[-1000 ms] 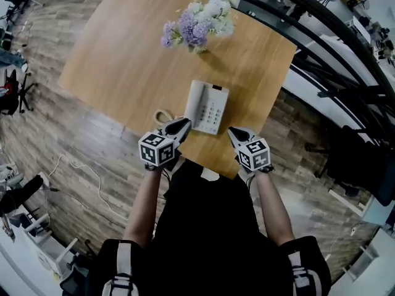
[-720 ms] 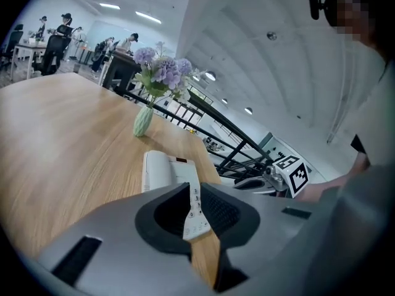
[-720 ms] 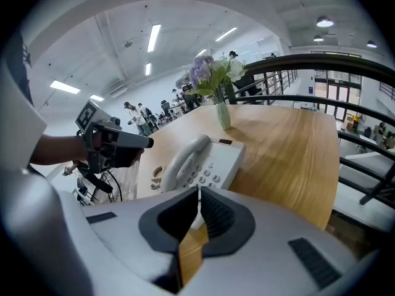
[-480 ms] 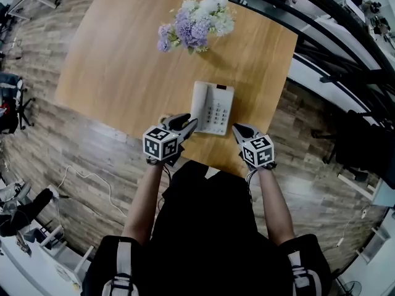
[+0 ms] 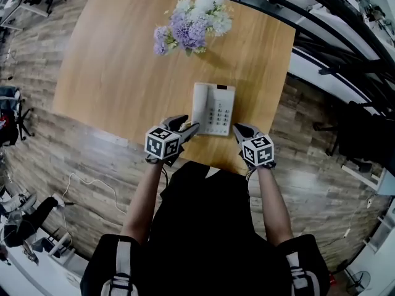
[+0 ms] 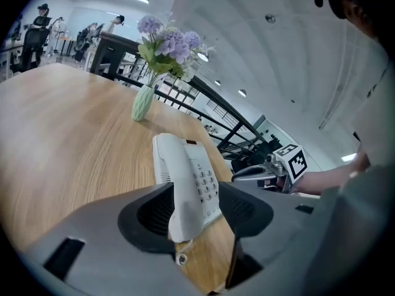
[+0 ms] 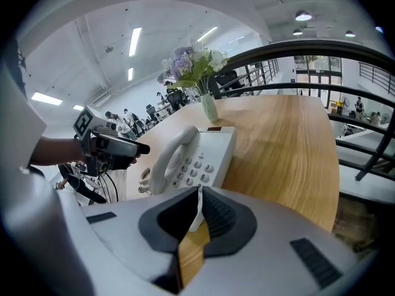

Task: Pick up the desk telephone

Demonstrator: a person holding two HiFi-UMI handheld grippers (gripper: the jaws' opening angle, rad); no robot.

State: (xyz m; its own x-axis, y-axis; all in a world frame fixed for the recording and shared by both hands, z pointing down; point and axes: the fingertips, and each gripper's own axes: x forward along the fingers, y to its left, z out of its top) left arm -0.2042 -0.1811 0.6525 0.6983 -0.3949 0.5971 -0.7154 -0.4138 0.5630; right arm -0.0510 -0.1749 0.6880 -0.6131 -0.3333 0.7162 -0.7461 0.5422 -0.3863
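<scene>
One wooden table holds a white phone near its close edge, with flowers farther back. The left gripper has just been opening its jaws. They stand partly apart, and the handset seems to sit loosely between them. The right gripper, jaws closed together and empty, is just beside the phone.

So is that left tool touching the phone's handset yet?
Cannot tell. In the left gripper view the jaws of the left tool, which have just been opening, stand apart around the handset, whose edge overlaps one pad: neither gap nor contact shows plainly.
</scene>
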